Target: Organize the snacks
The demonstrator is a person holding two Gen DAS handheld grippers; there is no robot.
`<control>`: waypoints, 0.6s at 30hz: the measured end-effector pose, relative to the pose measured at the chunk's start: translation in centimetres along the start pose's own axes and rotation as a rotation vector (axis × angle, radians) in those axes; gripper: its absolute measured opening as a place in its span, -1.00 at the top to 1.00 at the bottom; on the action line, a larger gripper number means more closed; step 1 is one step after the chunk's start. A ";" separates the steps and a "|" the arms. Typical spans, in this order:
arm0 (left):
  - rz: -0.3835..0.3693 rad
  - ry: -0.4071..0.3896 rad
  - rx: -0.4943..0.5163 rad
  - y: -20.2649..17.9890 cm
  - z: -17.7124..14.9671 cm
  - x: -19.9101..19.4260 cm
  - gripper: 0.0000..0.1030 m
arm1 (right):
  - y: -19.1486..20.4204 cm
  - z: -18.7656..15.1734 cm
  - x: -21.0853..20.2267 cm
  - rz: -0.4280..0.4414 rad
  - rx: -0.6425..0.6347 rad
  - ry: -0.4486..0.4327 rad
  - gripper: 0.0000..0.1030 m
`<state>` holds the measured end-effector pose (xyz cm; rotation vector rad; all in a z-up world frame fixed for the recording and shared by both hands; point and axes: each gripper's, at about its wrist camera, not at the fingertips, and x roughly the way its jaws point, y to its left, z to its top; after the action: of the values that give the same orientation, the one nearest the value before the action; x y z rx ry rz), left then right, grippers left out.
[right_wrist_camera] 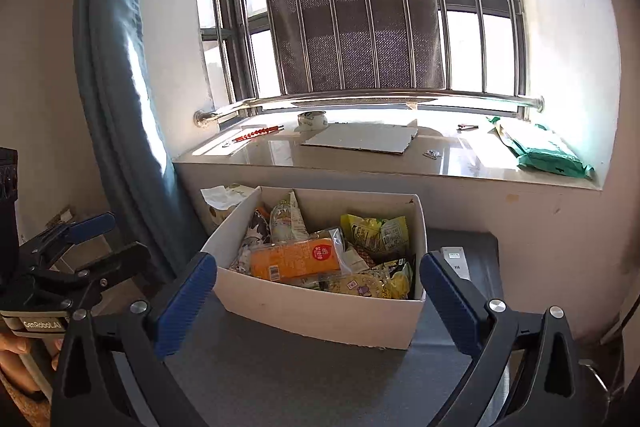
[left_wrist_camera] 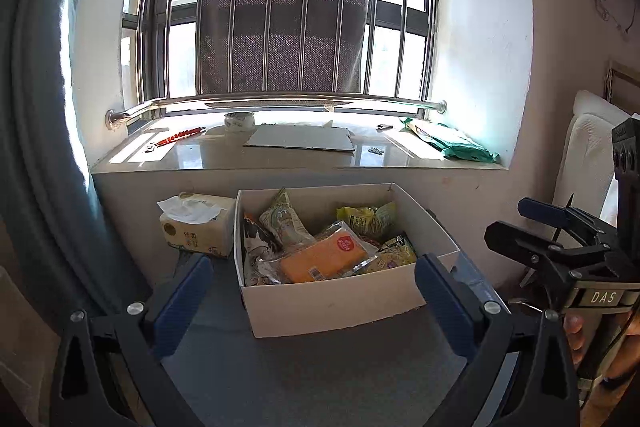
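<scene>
While both tools gape | snack box (left_wrist_camera: 332,303) ahead, between left tool (left_wrist_camera: 314,301) fingers

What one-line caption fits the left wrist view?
Open left gripper facing a cardboard box of snack packets, orange packet on top, tissue box beside it, below a windowsill.

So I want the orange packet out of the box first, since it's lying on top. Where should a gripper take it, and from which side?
Probably from above. The orange packet lies flat atop the other snacks in the white box, whose walls block a sideways approach. Pinch across its narrow width near the middle, or take the clear crimped end, which sticks up. Both grippers are open.
</scene>
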<state>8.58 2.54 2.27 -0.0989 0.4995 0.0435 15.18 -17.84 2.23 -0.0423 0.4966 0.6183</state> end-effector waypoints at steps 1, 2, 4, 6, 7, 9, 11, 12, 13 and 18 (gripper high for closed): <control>-0.008 0.007 -0.005 -0.2 -0.6 -0.6 -1.00 | 0.5 -0.7 -1.0 -0.018 -0.013 -0.001 -1.00; -0.016 0.015 -0.002 -0.4 -1.2 -1.1 -1.00 | 0.8 -1.4 -1.9 -0.038 -0.021 -0.005 -1.00; -0.014 0.026 -0.009 -0.7 -2.4 -2.4 -1.00 | 1.4 -2.8 -3.4 -0.054 -0.025 0.003 -1.00; -0.015 0.029 -0.015 -0.9 -3.5 -3.6 -1.00 | 1.6 -4.3 -4.8 -0.072 -0.009 0.019 -1.00; -0.012 0.034 -0.021 -1.0 -4.0 -4.1 -1.00 | 1.6 -4.9 -5.3 -0.079 0.003 0.029 -1.00; -0.013 0.048 -0.023 -1.3 -5.0 -4.9 -1.00 | 1.4 -6.2 -6.5 -0.083 0.053 0.044 -1.00; -0.018 0.062 -0.032 -1.5 -5.9 -5.6 -1.00 | 1.2 -7.3 -7.3 -0.067 0.112 0.072 -1.00; -0.021 0.066 -0.044 -1.5 -6.3 -5.8 -1.00 | 1.3 -7.8 -7.6 -0.070 0.120 0.079 -1.00; -0.023 0.065 -0.059 -1.5 -6.6 -6.1 -1.00 | 1.6 -8.2 -8.0 -0.076 0.117 0.079 -1.00; -0.013 0.057 -0.045 -1.8 -6.9 -7.0 -1.00 | 2.9 -9.3 -8.8 -0.083 0.069 0.096 -1.00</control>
<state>-0.69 -0.12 -0.26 -0.1480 0.5551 0.0390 3.32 -21.95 -1.60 -0.0274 0.6063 0.5194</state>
